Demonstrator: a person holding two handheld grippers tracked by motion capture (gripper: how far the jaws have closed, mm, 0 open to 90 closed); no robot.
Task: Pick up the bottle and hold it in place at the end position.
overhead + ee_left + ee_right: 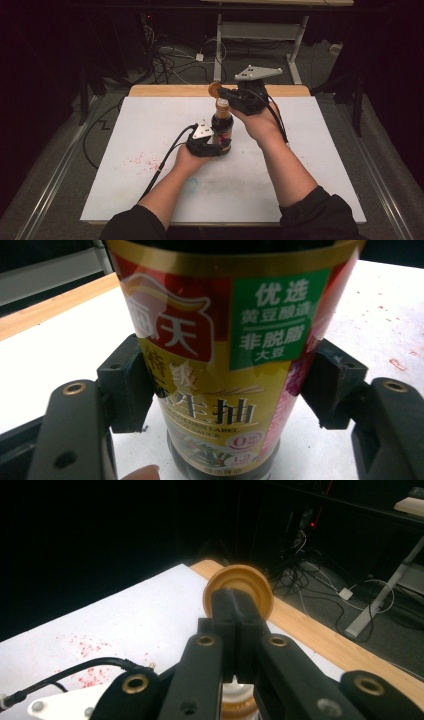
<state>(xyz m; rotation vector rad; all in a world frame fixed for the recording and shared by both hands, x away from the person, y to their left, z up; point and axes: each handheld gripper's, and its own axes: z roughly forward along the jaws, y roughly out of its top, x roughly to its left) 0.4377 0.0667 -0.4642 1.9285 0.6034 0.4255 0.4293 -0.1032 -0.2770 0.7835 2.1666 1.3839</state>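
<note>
A dark soy sauce bottle [222, 127] with a red, gold and green label [225, 340] stands upright on the white table top [300, 190]. My left gripper [220, 145] is shut on its lower body, one black pad [125, 385] on each side of the label. The right gripper [220, 92] comes from the right above the bottle's neck [222, 105]. Its jaws are shut on the round orange cap [240, 587], which stands on edge at their tips. The pale neck [235, 700] shows just below those jaws. Whether the cap still hangs on the bottle I cannot tell.
Red speckles [142, 161] stain the white top to the left. A wooden strip [170, 90] runs along the far edge. Beyond it the floor holds tangled cables [170, 60] and the white legs of another table [295, 50].
</note>
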